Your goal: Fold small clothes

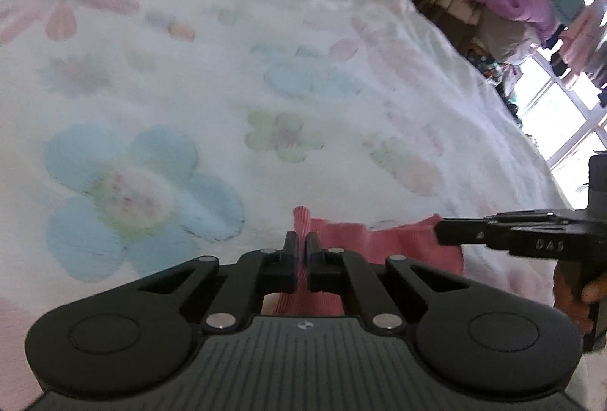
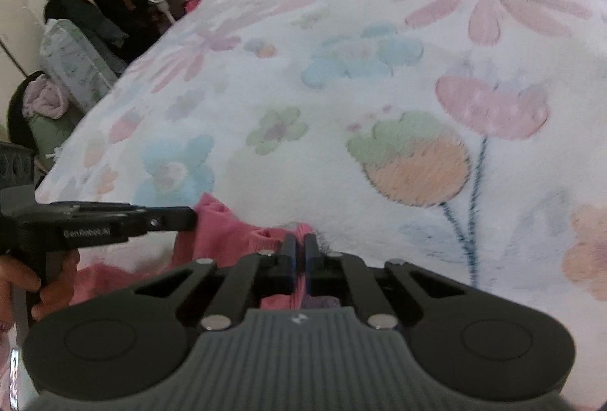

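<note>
Both my grippers were pinched onto a pink garment at the near edge of the bed.

My left gripper (image 1: 301, 240) had its jaws drawn narrow, with a ribbed pink fold of the garment (image 1: 394, 244) standing up between the pads. My right gripper (image 2: 300, 242) was closed the same way on another ribbed edge of the same cloth. In the left view the right gripper came in from the right edge, its tip on the far end of the pink cloth; in the right view the left one reached in from the left, with a hand (image 2: 49, 282) around its handle. The garment lay stretched sideways between the two grips, its long axis running along the bed's near edge on the flowered blanket (image 1: 227, 77). I could not tell which end was its top.
</note>
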